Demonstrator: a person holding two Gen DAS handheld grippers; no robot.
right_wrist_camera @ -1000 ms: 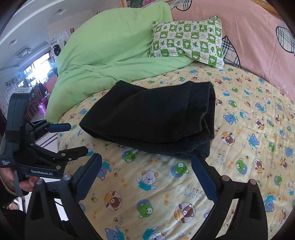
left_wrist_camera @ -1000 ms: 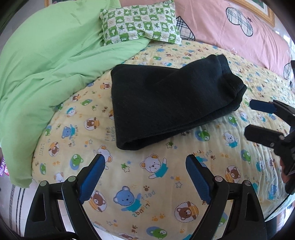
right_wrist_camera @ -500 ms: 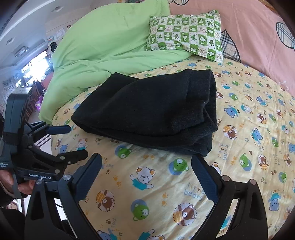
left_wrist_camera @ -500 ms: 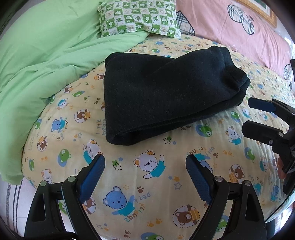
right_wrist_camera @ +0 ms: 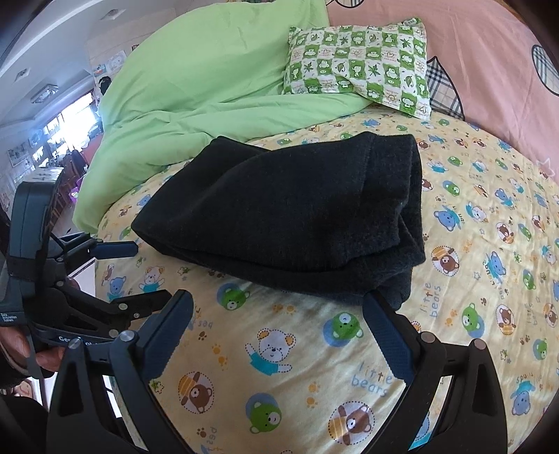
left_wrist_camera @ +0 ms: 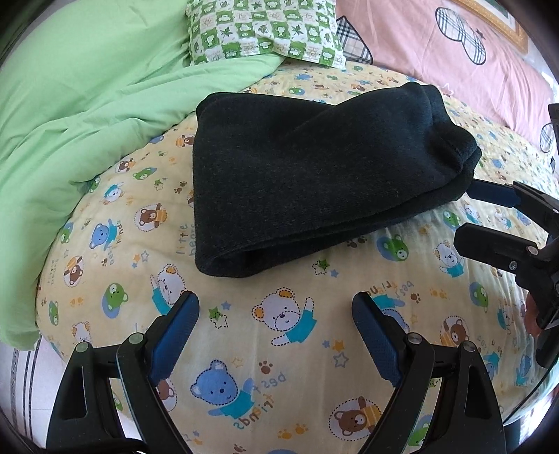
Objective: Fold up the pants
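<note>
Dark pants (left_wrist_camera: 314, 167) lie folded in a thick flat bundle on the yellow bear-print bedsheet (left_wrist_camera: 279, 349); they also show in the right wrist view (right_wrist_camera: 286, 216). My left gripper (left_wrist_camera: 276, 307) is open and empty, just short of the bundle's near folded edge. My right gripper (right_wrist_camera: 279, 304) is open and empty, its right finger close to the bundle's near right corner. Each gripper shows in the other's view: the right gripper (left_wrist_camera: 468, 216) at the bundle's right end, the left gripper (right_wrist_camera: 146, 272) at its left end.
A green duvet (left_wrist_camera: 80, 104) is heaped to the left of the pants. A green-and-white checked pillow (left_wrist_camera: 262, 28) lies behind them, with a pink headboard cover (left_wrist_camera: 436, 52) beyond. The bed edge drops off at the lower left (left_wrist_camera: 21, 366).
Both grippers have moved closer to the folded pants, which now fill more of each view. Both stay open and empty. The pants have not moved.
</note>
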